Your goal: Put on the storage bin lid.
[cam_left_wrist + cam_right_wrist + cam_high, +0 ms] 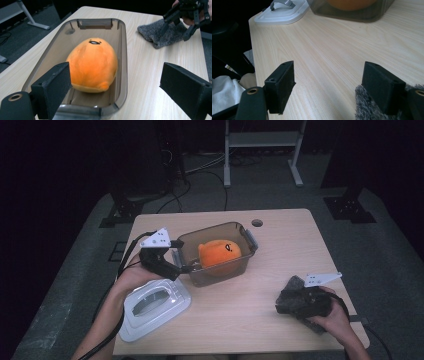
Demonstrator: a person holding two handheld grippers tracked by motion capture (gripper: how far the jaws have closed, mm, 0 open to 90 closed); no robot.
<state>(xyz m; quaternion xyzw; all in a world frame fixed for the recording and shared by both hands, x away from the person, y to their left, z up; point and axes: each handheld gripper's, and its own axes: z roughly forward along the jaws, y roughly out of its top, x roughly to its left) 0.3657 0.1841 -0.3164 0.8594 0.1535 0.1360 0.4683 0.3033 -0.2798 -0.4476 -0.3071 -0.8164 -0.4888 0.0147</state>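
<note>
1. Table [270, 320]: pale wood top, one round cable hole at its far edge, toward 12 o'clock.

2. Bin [247, 257]: smoky, see-through plastic, rounded corners, standing open near the middle of the table. Your left gripper view looks along its length.

3. Plush toy [219, 254]: orange, egg-shaped, a small face on its far end. It lies inside the bin, on the floor of it, clear of both your tools.

4. Lid [150, 307]: clear-white, with a moulded handle, lying flat on the table at about 7 o'clock from the bin, just beside your left forearm.

5. Your left gripper [177, 266]: at 9 o'clock of the bin, at its near-left corner. Its jaws stand wide apart with nothing between the pads; in the left gripper view one black jaw sits over the bin's near rim and the other over bare table outside the bin's wall.

6. Grey cloth [292, 292]: dark, fuzzy, bunched up, on the table at about 4 o'clock from the bin, well apart from it.

7. Your right gripper [286, 306]: resting at the cloth. Its jaws are spread; in the right gripper view one jaw sits against the fuzzy cloth, the other over bare wood, gripping nothing.
</note>
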